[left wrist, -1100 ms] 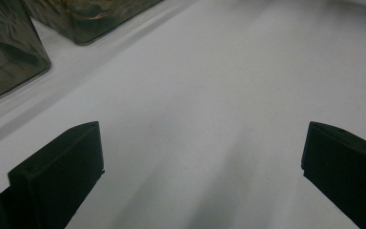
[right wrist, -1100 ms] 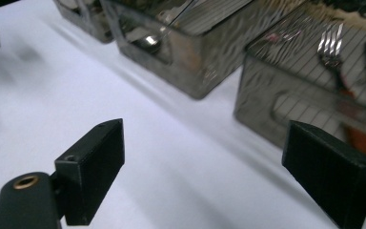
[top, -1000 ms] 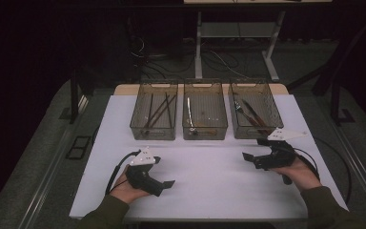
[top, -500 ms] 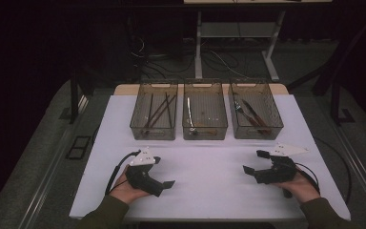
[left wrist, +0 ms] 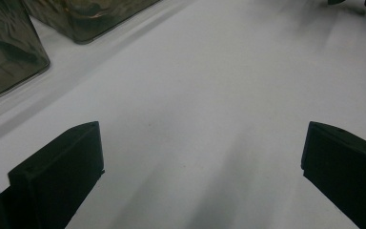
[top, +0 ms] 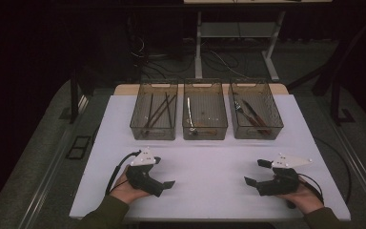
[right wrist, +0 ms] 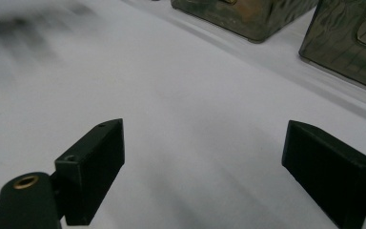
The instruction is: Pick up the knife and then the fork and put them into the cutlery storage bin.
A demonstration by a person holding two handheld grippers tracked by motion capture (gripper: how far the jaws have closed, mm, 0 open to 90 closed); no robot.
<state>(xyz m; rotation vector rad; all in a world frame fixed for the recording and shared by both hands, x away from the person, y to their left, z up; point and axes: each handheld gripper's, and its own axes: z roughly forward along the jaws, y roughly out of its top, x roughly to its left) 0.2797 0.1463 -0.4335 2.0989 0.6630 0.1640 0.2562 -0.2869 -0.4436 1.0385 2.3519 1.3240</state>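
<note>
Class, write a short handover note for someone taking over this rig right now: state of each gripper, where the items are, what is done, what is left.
Left gripper: open, nothing between the jaws, low over the white table.
Right gripper: open, also holding nothing, near the table's front right.
Items: three clear bins stand in a row at the far edge. Left bin holds thin dark sticks, middle bin a few utensils, right bin a fork and other cutlery.
Done: no loose items lie on the table outside the bins.
Left: nothing is grasped yet; any picking remains.

Left claw (top: 164, 172) and right claw (top: 255, 172) agape, on white table (top: 209, 157)
</note>
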